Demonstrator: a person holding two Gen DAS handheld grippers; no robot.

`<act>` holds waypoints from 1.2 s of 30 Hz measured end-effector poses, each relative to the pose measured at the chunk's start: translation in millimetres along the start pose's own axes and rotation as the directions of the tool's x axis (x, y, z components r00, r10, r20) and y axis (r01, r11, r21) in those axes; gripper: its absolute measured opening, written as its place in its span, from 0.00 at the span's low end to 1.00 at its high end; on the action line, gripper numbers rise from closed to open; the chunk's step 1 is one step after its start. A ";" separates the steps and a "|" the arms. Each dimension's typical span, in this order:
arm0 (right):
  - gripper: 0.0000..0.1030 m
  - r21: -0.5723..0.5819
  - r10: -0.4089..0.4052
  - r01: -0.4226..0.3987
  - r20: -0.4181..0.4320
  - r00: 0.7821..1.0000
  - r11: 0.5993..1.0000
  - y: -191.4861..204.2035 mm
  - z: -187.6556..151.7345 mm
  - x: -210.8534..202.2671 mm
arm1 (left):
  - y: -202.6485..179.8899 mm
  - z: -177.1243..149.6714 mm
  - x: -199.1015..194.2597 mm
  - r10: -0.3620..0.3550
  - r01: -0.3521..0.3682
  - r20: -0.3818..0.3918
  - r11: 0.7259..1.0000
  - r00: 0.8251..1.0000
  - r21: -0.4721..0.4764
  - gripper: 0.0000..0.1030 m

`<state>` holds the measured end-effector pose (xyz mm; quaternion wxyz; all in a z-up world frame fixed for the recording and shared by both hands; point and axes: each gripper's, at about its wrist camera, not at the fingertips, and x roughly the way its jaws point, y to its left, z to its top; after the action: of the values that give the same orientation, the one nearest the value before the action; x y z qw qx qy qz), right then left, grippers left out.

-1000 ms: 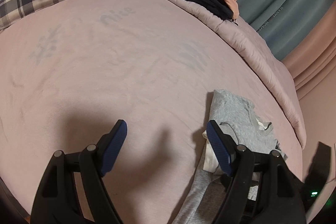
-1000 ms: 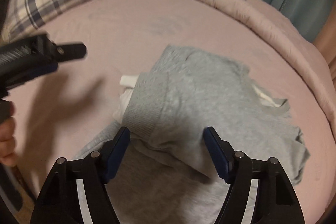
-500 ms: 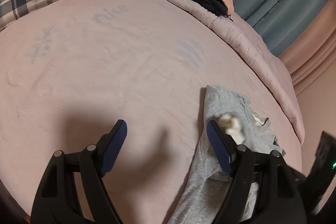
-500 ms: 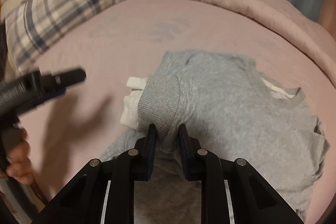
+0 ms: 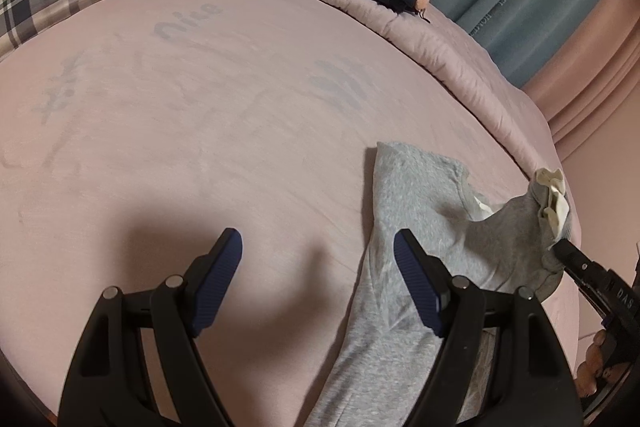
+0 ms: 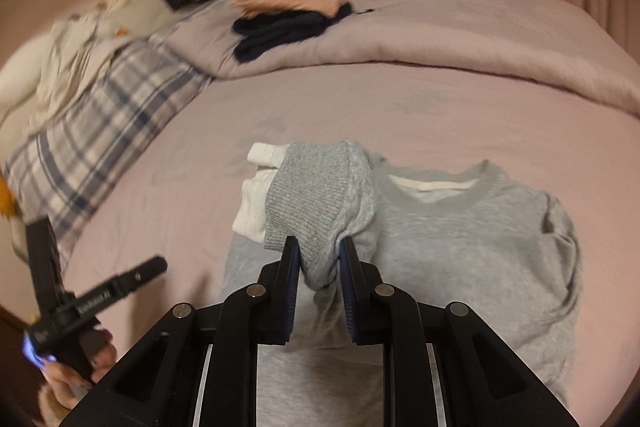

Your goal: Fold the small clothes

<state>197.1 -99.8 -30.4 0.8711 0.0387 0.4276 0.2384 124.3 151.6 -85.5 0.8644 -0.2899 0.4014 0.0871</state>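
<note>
grey sweatshirt (image 6: 460, 239) spread on pink bed (image 6: 400, 107), sleeve cuff (image 6: 308, 199) lifted. right tool (image 6: 319, 259) clamped on cuff; left tool (image 5: 318, 259) wide apart, empty. probably soft, light, floppy; ribbed cuff and hem likely firmest holds.

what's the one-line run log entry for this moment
right hand-held gripper: shut on sleeve | left hand-held gripper: open, above bed | sweatshirt: flat

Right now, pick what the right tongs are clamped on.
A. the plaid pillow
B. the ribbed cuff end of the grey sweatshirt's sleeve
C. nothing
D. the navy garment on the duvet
B: the right tongs pinch the sleeve of the grey sweatshirt just below its ribbed cuff, lifted off the bed.
</note>
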 end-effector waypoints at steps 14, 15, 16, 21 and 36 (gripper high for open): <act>0.20 0.232 -0.054 0.085 -0.141 0.989 0.969 -67.5 -29.5 28.0 | -18.6 -13.6 29.7 0.001 0.006 -0.090 0.997 0.996 0.080 0.76; 0.20 0.242 -0.056 0.092 -0.150 0.987 0.966 -70.1 -31.4 29.4 | -19.4 -14.5 31.4 0.002 0.006 -0.095 0.996 0.995 0.085 0.76; 0.21 0.252 -0.059 0.097 -0.156 0.986 0.963 -72.6 -32.5 29.8 | -20.3 -15.4 33.1 0.003 0.006 -0.101 0.996 0.995 0.090 0.76; 0.31 0.273 -0.127 0.167 -0.156 0.980 0.947 -84.6 -34.7 21.4 | -24.3 -21.3 41.0 0.004 0.011 -0.131 0.994 0.991 0.108 0.76; 0.63 0.343 -0.152 0.170 -0.078 0.985 0.924 -100.0 -24.9 -6.7 | -37.2 -30.8 46.5 -0.021 0.045 -0.166 0.989 0.986 0.144 0.76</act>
<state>212.9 -194.6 -68.4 0.8562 0.1510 0.4863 0.0877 149.6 99.8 -119.8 0.8489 -0.2382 0.4715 0.0187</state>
